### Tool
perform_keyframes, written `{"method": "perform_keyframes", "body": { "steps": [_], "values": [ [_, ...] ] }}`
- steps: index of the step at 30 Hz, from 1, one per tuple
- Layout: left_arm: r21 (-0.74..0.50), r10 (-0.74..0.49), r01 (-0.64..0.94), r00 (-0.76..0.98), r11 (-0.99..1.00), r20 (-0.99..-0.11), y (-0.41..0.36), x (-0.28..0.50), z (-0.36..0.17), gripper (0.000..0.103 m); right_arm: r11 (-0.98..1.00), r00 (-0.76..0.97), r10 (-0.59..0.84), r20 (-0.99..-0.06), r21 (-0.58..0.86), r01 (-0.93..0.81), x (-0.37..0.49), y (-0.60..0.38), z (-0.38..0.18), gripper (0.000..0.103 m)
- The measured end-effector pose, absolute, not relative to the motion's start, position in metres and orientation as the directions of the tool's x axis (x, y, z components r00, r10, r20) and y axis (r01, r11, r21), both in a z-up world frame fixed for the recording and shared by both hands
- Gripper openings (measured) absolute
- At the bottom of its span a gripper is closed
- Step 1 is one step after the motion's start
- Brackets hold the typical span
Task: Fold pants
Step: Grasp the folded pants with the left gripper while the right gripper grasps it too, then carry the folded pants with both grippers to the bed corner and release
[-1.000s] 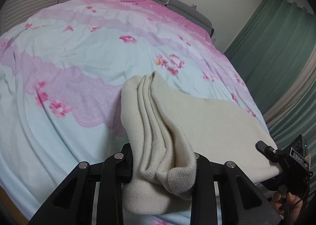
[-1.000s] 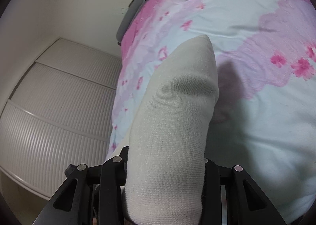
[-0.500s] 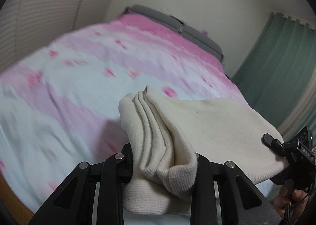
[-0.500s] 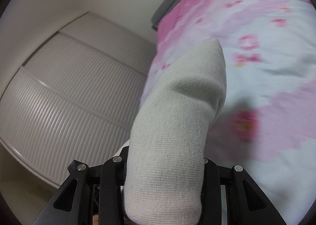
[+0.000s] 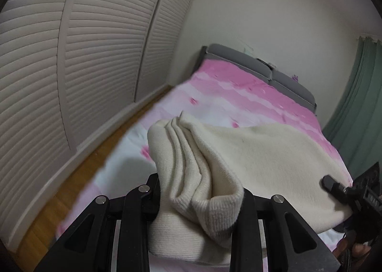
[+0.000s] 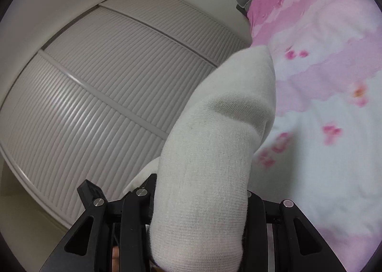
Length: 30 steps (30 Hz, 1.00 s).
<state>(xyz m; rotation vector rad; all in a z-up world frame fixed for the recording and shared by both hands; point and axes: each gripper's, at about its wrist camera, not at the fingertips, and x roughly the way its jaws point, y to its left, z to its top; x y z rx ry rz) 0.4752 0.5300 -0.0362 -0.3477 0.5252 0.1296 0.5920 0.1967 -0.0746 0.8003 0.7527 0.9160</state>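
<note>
The cream knit pants hang stretched between my two grippers above the bed. My left gripper is shut on a bunched, layered end of the pants with a ribbed cuff. My right gripper is shut on the other end of the pants, which drape over its fingers and hide them. The right gripper also shows at the right edge of the left wrist view, clamped on the cloth's edge.
The bed's pink and pale floral cover lies below, with a grey headboard at the far end. Louvred white wardrobe doors stand to the left across a strip of wooden floor. Green curtains hang at the right.
Both grippers have lifted and swung toward the wardrobe side, carrying the pants up off the bed. Both grips have held.
</note>
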Motion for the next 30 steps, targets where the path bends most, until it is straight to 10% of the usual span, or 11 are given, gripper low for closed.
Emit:
{"method": "perform_keyframes", "body": {
  "steps": [10, 20, 30],
  "values": [
    [-0.257, 0.070, -0.302, 0.760, 0.918, -0.646, 0.601, 0.514, -0.209, 0.033, 0.496, 0.414, 0.814, -0.407, 0.858, -0.133, 0.599, 0.265, -0.258, 0.043],
    [-0.309, 0.117, -0.341, 0.817, 0.888, -0.564, 0.620, 0.483, -0.249, 0.074, 0.596, 0.467, 0.772, -0.430, 0.745, -0.300, 0.575, 0.258, -0.263, 0.055],
    [-0.108, 0.277, -0.384, 0.807, 0.917, -0.521, 0.581, 0.443, -0.187, 0.081, 0.783, 0.551, 0.621, -0.557, 0.456, -0.423, 0.554, 0.235, -0.195, 0.075]
  ]
}}
